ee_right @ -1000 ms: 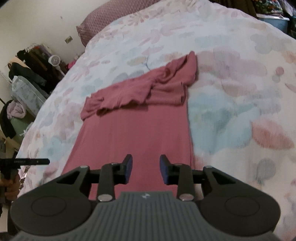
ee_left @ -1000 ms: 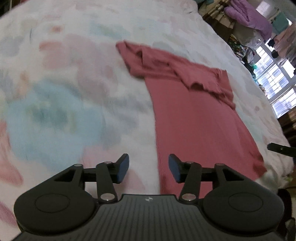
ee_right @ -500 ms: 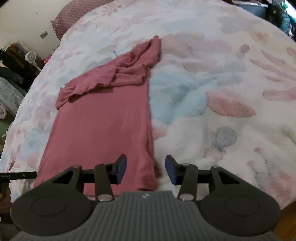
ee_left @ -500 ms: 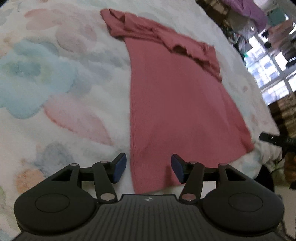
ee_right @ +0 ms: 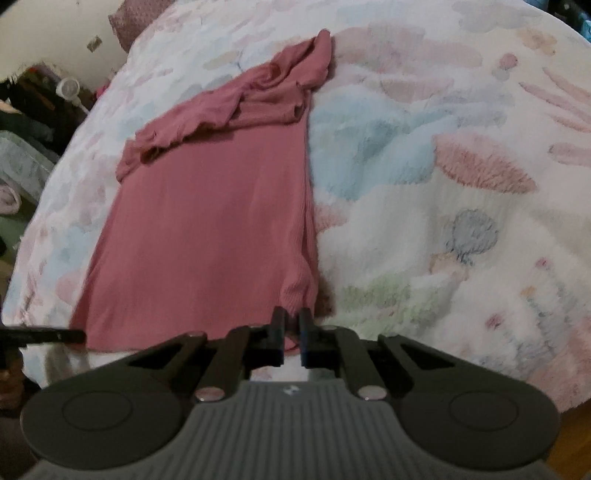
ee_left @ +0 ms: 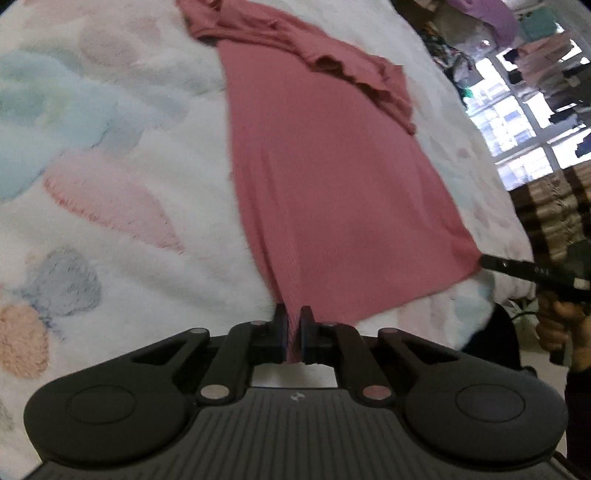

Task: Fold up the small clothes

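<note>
A pink ribbed garment (ee_left: 332, 166) lies lengthwise on the bed, its far end bunched and folded over. It also shows in the right wrist view (ee_right: 207, 221). My left gripper (ee_left: 293, 332) is shut on one near hem corner of the garment. My right gripper (ee_right: 291, 332) is shut on the other near hem corner. Each gripper's tip shows in the other's view, the right gripper (ee_left: 532, 273) at the right and the left gripper (ee_right: 40, 335) at the left.
The garment rests on a fluffy white bedspread (ee_left: 110, 184) with pastel blotches, also seen in the right wrist view (ee_right: 443, 184). A pink pillow (ee_right: 136, 18) lies at the bed's far end. Clutter (ee_right: 26, 122) and windows (ee_left: 517, 122) flank the bed.
Both grippers have moved back to the garment's near hem and closed on its two corners. They were open before.
</note>
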Tool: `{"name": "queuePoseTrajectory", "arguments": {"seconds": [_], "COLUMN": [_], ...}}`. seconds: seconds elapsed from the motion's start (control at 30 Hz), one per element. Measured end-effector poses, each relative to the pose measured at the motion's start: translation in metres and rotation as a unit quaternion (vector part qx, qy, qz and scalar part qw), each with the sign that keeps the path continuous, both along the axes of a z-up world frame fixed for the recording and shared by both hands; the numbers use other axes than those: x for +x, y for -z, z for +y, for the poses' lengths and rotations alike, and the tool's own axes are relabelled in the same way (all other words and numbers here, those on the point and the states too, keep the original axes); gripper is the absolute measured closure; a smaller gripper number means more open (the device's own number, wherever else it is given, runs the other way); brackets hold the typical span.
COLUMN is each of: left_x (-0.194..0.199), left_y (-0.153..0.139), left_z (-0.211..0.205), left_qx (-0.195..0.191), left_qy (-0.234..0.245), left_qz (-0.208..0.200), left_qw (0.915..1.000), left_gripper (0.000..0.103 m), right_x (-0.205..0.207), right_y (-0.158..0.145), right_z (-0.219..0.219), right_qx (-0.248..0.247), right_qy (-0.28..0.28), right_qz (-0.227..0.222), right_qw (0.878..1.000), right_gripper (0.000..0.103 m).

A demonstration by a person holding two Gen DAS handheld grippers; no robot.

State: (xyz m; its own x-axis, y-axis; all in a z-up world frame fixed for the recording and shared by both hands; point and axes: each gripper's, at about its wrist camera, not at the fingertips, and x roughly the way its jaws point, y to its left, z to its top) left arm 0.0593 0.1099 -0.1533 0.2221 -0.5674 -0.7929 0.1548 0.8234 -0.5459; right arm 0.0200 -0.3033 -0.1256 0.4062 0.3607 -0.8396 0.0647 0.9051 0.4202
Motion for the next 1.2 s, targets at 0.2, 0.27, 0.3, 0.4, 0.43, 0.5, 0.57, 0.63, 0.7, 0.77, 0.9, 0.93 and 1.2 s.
{"name": "queuePoseTrajectory", "arguments": {"seconds": [0.2, 0.27, 0.3, 0.4, 0.43, 0.5, 0.57, 0.63, 0.7, 0.77, 0.9, 0.93, 1.2], "left_x": [0.011, 0.014, 0.014, 0.017, 0.018, 0.019, 0.023, 0.026, 0.032, 0.037, 0.053, 0.058, 0.101], "left_y": [-0.028, -0.038, -0.044, -0.058, -0.062, -0.067, -0.07, -0.072, -0.072, -0.072, -0.075, -0.075, -0.074], "left_z": [0.009, 0.011, 0.012, 0.004, 0.002, 0.0, 0.001, 0.002, 0.004, 0.007, 0.012, 0.014, 0.019], "left_qx": [0.015, 0.017, 0.016, 0.039, 0.048, 0.052, 0.048, 0.046, 0.048, 0.047, 0.045, 0.044, 0.042], "left_qy": [-0.012, -0.02, -0.023, -0.019, -0.017, -0.016, -0.017, -0.017, -0.017, -0.02, -0.025, -0.026, -0.031], "left_qz": [-0.028, -0.041, -0.048, -0.071, -0.078, -0.084, -0.087, -0.088, -0.088, -0.087, -0.089, -0.089, -0.088], "left_qw": [0.9994, 0.9988, 0.9985, 0.9965, 0.9957, 0.9949, 0.995, 0.9949, 0.9948, 0.9949, 0.9947, 0.9947, 0.9948], "left_gripper": [0.098, 0.098, 0.098, 0.098, 0.098, 0.097, 0.097, 0.097, 0.097, 0.097, 0.097, 0.097, 0.097], "right_x": [0.004, 0.005, 0.006, 0.008, 0.009, 0.012, 0.018, 0.023, 0.031, 0.038, 0.056, 0.061, 0.103], "right_y": [-0.024, -0.031, -0.035, -0.047, -0.051, -0.057, -0.062, -0.066, -0.071, -0.074, -0.08, -0.08, -0.077], "right_z": [-0.022, -0.027, -0.029, -0.032, -0.032, -0.032, -0.03, -0.029, -0.029, -0.029, -0.03, -0.031, -0.03], "right_qx": [0.019, 0.021, 0.026, 0.034, 0.034, 0.036, 0.035, 0.034, 0.032, 0.029, 0.025, 0.025, 0.02], "right_qy": [0.019, 0.022, 0.023, 0.021, 0.019, 0.018, 0.016, 0.014, 0.011, 0.009, 0.009, 0.009, 0.007], "right_qz": [-0.026, -0.035, -0.043, -0.061, -0.067, -0.074, -0.079, -0.083, -0.087, -0.09, -0.095, -0.095, -0.091], "right_qw": [0.999, 0.999, 0.998, 0.997, 0.997, 0.996, 0.996, 0.996, 0.996, 0.995, 0.995, 0.995, 0.996], "right_gripper": [0.101, 0.101, 0.101, 0.101, 0.101, 0.101, 0.101, 0.101, 0.101, 0.101, 0.101, 0.101, 0.101]}}
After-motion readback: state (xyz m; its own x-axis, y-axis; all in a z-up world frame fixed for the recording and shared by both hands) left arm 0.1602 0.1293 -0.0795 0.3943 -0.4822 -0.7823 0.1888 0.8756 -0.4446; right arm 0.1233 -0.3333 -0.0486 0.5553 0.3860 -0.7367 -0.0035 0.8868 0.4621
